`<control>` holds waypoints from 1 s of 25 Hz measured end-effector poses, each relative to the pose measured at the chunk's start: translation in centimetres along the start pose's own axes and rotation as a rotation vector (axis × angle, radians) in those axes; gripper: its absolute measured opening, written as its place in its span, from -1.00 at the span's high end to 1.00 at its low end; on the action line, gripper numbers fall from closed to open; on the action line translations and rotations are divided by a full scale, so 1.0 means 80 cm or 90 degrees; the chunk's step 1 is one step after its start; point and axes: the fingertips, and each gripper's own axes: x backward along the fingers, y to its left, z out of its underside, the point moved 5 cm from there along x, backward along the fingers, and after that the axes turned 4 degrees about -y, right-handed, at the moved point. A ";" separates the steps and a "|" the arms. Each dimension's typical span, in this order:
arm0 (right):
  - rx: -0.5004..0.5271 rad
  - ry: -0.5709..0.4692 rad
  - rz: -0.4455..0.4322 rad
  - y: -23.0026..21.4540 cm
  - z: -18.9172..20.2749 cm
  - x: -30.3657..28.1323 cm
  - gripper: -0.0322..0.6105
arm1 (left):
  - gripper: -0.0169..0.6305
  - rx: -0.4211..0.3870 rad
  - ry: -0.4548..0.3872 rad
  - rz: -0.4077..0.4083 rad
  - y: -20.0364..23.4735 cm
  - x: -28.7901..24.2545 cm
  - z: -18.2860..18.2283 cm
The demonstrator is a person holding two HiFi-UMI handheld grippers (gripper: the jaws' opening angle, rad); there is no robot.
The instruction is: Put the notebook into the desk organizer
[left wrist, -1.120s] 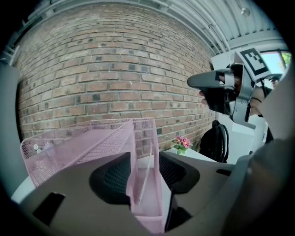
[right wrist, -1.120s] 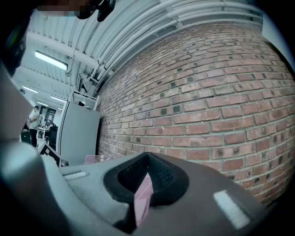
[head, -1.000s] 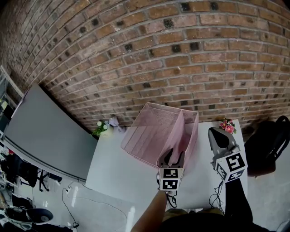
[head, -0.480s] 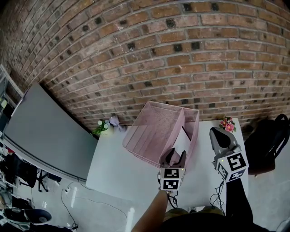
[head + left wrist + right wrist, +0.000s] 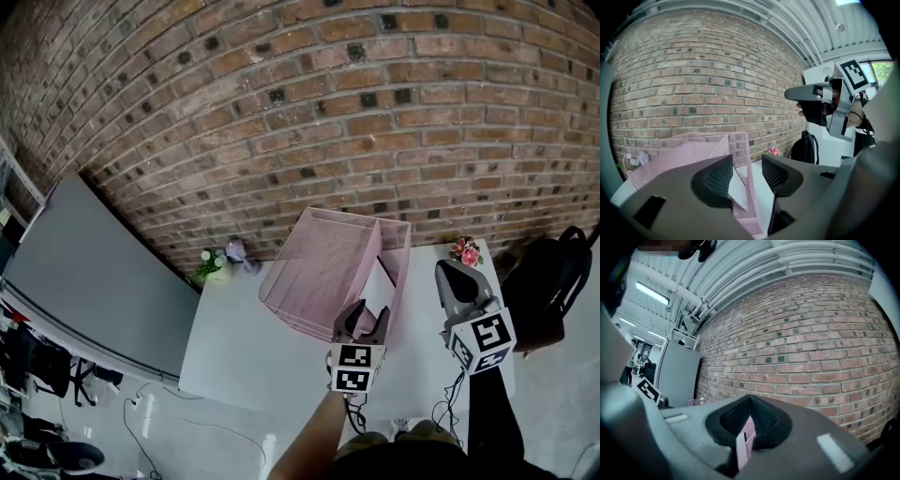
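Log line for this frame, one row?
notebook inside desk organizer | left gripper jaws apart | right gripper shut on pink slip

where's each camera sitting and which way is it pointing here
Head view: on the person's head, facing steeply down at table and pink organizer; shows forearm, left gripper, right gripper.
Left gripper view: on left gripper, looking along its apart jaws at organizer and notebook; right gripper shows too.
Right gripper view: on right gripper, facing brick wall; jaws shut on a pink strip.
Shared: head and left gripper views both show organizer, notebook.
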 end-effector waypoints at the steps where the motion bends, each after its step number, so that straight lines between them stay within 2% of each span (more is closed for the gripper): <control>1: 0.002 -0.001 0.002 0.004 -0.003 0.003 0.90 | 0.33 -0.003 -0.007 0.006 0.000 0.005 -0.005; 7: -0.010 -0.011 0.026 0.033 -0.010 0.016 0.90 | 0.33 -0.022 -0.051 0.019 0.011 0.050 -0.039; 15: -0.016 -0.022 0.045 0.098 -0.023 0.038 0.90 | 0.33 -0.046 -0.111 0.016 0.043 0.140 -0.074; 25: -0.005 -0.020 0.051 0.183 -0.027 0.071 0.90 | 0.33 -0.071 -0.158 0.019 0.071 0.235 -0.086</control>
